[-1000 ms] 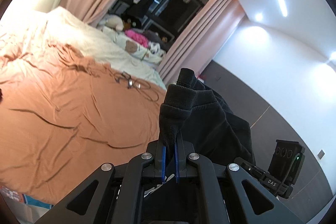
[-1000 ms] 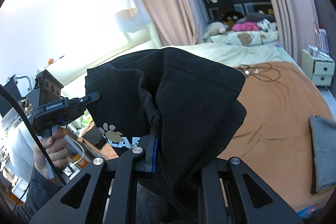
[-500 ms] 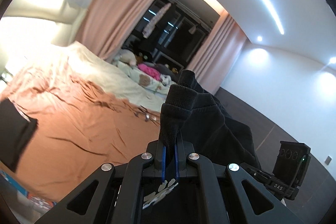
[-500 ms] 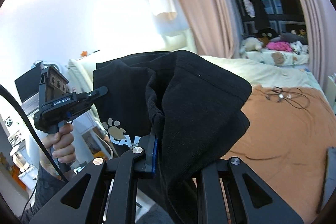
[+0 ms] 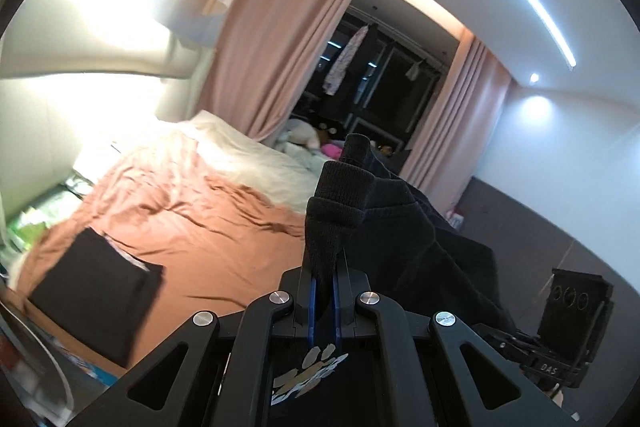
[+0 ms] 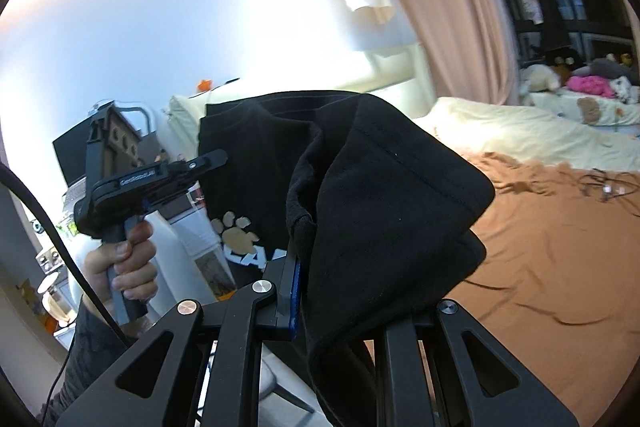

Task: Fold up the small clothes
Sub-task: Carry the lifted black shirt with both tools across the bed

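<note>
We see a folded black cloth (image 5: 96, 291) lying on the bed (image 5: 208, 243) at the left. Pink curtains (image 5: 272, 67) hang behind. Both our left gripper (image 5: 325, 291) and right gripper (image 6: 320, 291) have jaws pinched tight on the black shirt (image 6: 384, 211), up in the air.

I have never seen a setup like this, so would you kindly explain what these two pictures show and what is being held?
There is no robot here: a person holds a two-finger gripper in each hand, and each gripper carries a fisheye camera looking along its fingers. One picture is from the left gripper, the other from the right gripper. Both are shut on one black fleece garment with a paw-print logo, held up in the air between them. The right view also shows the person's hand on the other handle. Below lies a bed with a rust-orange sheet; on it, a folded black cloth.
</note>
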Demonstrator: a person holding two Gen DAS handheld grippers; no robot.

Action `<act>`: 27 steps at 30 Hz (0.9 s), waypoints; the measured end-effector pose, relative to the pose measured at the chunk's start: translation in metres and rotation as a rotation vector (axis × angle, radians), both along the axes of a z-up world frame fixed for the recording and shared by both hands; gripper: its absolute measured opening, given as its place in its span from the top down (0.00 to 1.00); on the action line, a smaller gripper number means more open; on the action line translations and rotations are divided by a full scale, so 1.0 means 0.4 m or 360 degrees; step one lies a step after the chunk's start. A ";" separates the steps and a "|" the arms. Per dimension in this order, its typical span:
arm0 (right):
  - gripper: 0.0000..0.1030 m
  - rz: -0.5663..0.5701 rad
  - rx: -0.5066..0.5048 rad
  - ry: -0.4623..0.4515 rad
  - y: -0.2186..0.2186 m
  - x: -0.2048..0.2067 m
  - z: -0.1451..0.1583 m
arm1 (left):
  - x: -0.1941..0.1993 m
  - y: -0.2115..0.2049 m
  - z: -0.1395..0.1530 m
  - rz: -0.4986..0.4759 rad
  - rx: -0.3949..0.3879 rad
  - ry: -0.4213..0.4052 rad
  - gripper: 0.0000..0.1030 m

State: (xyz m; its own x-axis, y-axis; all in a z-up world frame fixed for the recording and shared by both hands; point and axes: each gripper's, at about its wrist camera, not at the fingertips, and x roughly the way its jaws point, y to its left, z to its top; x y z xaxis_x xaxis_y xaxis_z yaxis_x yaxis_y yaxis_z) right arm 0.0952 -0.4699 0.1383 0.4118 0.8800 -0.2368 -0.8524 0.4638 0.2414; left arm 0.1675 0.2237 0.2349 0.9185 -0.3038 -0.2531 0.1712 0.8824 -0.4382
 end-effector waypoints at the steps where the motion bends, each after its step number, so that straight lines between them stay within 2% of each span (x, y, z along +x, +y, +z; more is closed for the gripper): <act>1: 0.90 0.0019 -0.0002 0.0008 0.022 0.018 -0.008 | 0.008 0.021 -0.004 0.0008 0.0010 0.0008 0.95; 3: 0.90 0.0055 -0.0010 0.0033 0.065 0.061 -0.021 | 0.030 0.074 -0.017 0.0041 0.0049 0.0024 0.95; 6: 0.90 0.0091 -0.0015 0.0055 0.124 0.119 -0.027 | 0.041 0.149 -0.037 0.0074 0.0033 0.0048 0.95; 14: 0.90 0.0178 -0.0040 0.0006 0.277 0.251 -0.040 | 0.111 0.342 -0.074 0.0150 0.0074 0.0022 0.95; 19: 0.90 0.0230 -0.0052 0.0010 0.379 0.305 -0.063 | 0.147 0.445 -0.095 0.0196 0.0089 0.0006 0.95; 27: 0.90 0.0305 -0.0098 0.0059 0.518 0.387 -0.101 | 0.191 0.607 -0.149 0.0316 0.0090 0.0069 0.95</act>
State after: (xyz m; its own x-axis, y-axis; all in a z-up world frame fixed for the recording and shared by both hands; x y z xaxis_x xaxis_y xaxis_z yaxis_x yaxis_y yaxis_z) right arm 0.2502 -0.2629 0.0981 0.2279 0.9248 -0.3046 -0.9176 0.3086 0.2505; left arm 0.2437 0.4667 0.1751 0.9468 -0.1022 -0.3050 -0.0262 0.9205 -0.3899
